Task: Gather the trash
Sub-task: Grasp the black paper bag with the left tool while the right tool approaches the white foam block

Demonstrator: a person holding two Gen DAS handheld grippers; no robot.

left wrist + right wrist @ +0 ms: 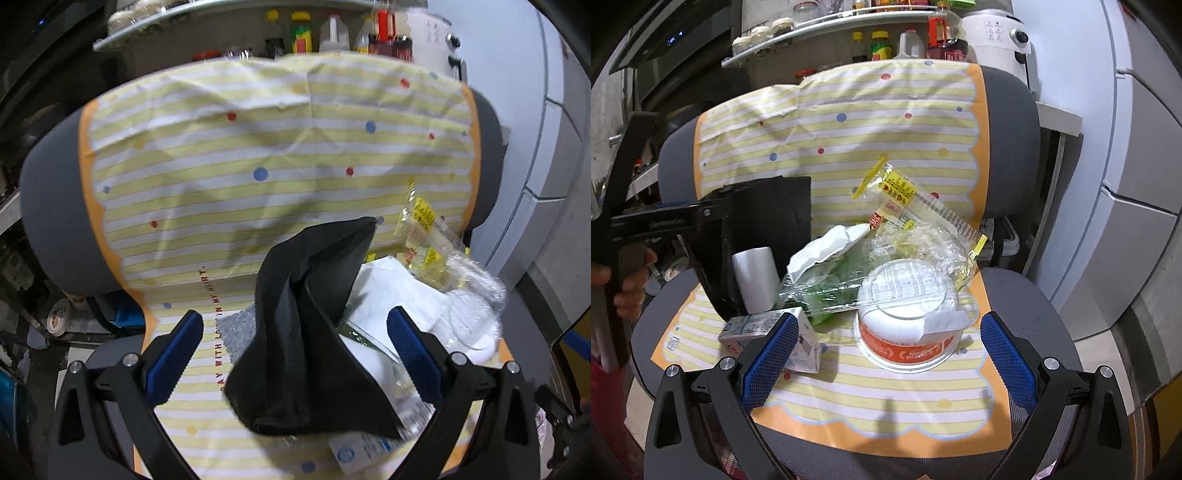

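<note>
Trash lies on a chair seat covered by a yellow striped cloth [871,122]. In the right wrist view I see an orange-and-white instant noodle bowl [905,332] with a clear lid, a small milk carton [775,332], crumpled clear wrappers [908,221] and a white paper piece [820,251]. A black bag [310,325] stands open on the seat with a grey roll [755,280] at its mouth. My left gripper [303,354] is open, its jaws either side of the black bag; it shows in the right wrist view [713,210] at the bag's left edge. My right gripper [886,362] is open above the bowl and carton.
The chair's grey backrest [1008,122] rises behind the trash. A shelf with bottles and jars [886,40] and a white appliance [997,33] stand behind it. A white fridge [1126,184] is on the right. Clutter fills the floor at the left.
</note>
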